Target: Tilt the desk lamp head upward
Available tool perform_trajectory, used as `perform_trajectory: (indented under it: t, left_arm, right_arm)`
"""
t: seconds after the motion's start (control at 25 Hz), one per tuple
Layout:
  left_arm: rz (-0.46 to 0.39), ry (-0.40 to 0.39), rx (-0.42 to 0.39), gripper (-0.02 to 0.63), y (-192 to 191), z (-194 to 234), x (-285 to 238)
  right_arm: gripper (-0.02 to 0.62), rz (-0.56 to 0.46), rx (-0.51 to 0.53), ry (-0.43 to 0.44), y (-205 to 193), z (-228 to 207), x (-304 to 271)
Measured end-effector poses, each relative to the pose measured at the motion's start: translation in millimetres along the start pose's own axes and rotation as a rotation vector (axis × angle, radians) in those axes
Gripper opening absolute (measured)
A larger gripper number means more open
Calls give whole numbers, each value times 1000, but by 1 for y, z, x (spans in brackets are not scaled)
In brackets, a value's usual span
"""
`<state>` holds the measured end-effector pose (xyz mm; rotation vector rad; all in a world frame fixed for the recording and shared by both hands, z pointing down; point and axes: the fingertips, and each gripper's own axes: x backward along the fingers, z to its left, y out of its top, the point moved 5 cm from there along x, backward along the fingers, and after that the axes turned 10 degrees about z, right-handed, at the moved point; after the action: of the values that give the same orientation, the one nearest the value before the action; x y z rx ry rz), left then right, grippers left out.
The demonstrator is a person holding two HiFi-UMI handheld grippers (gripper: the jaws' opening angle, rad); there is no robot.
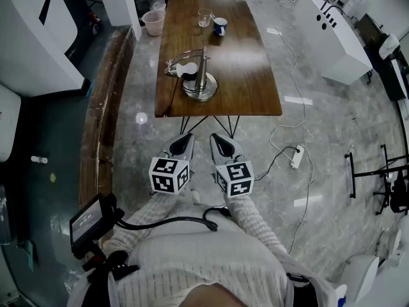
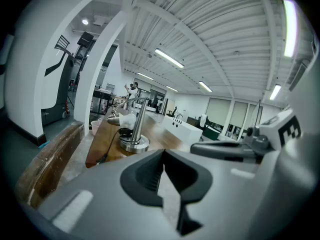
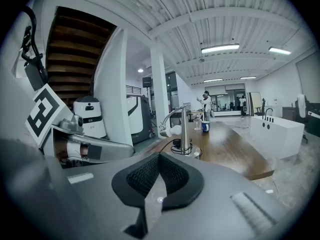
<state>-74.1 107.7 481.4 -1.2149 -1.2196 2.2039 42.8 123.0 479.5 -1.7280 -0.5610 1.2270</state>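
A metal desk lamp (image 1: 199, 82) stands near the front edge of a long wooden table (image 1: 249, 75). Its curved neck bends left and its white head (image 1: 185, 70) droops over the table's left side. Both grippers hover over the floor in front of the table, well short of the lamp. My left gripper (image 1: 185, 139) is shut with nothing in it, and so is my right gripper (image 1: 218, 139) beside it. The left gripper view shows the lamp (image 2: 136, 129) ahead beyond the closed left gripper (image 2: 162, 166). The right gripper view shows the lamp (image 3: 184, 130) past the closed right gripper (image 3: 159, 176).
A glass (image 1: 204, 18) and a blue mug (image 1: 220, 26) stand at the table's far end. A pink bucket (image 1: 153, 22) sits on the floor at the far left corner. A power strip (image 1: 296, 157) with cables lies on the floor to the right. A white counter (image 1: 332, 37) stands further right.
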Motion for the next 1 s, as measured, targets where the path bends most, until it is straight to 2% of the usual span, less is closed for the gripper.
perform_trajectory:
  t: [0.24, 0.48, 0.56, 0.64, 0.8, 1.0]
  left_arm:
    - [-3, -1, -15, 8, 26, 13, -30]
    - [-36, -26, 23, 8, 77, 50, -70]
    - [-42, -30, 29, 8, 97, 65, -84]
    - [-45, -38, 36, 8, 112, 78, -96]
    - [-42, -63, 25, 8, 134, 97, -122]
    - [-22, -114, 57, 8, 147, 111, -145]
  right_arm:
    - [0, -19, 34, 48, 18, -35, -38]
    - [58, -74, 105, 95, 72, -75, -94]
    - [82, -36, 96, 158, 82, -91, -121]
    - [136, 16, 89, 210, 86, -105, -147]
    - [168, 65, 152, 223, 95, -125, -187]
    - [243, 109, 155, 295, 96, -127, -220]
